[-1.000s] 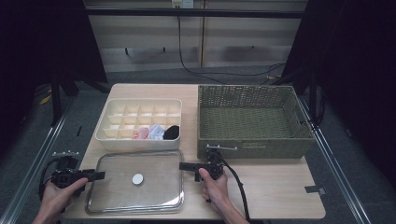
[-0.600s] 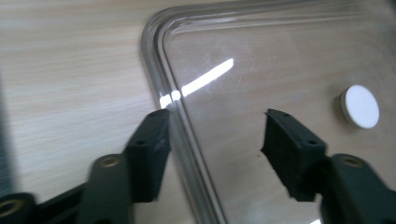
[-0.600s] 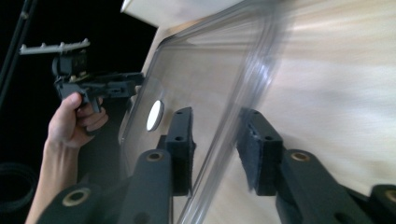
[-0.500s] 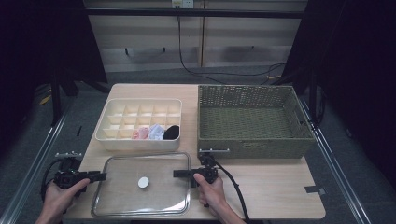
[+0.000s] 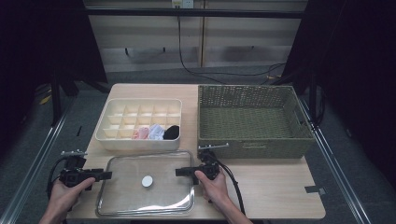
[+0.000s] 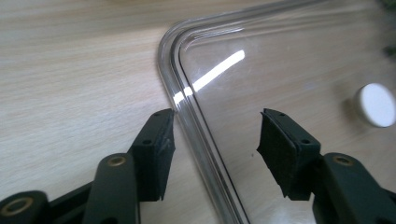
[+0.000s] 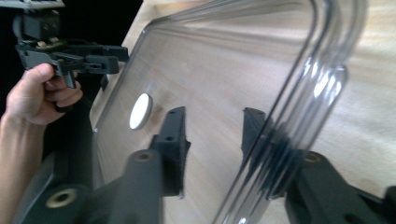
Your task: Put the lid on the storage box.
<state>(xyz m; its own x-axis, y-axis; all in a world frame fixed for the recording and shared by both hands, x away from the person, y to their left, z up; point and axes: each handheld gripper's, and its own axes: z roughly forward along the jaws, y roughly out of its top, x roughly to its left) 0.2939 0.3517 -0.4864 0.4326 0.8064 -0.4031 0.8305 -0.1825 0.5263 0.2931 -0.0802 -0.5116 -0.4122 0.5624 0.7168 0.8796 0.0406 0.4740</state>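
Now clear lid (image 5: 140, 184) btwn grippers, L (image 5: 106, 175), R (image 5: 180, 171)

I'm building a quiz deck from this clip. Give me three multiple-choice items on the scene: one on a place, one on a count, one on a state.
1. Where does the clear lid lie?
A. inside the wicker basket
B. on the table in front of the divided tray
C. on the floor

2. How many tray compartments hold rolled cloth items?
A. three
B. one
C. seven

3. How do the left gripper jaws stand?
A. clamped shut
B. open astride the lid's rim
C. holding the knob

Answers: B, the high view shows it just before the divided tray; A, pink, pale blue and black rolls sit side by side; B, a pad shows either side of the rim.
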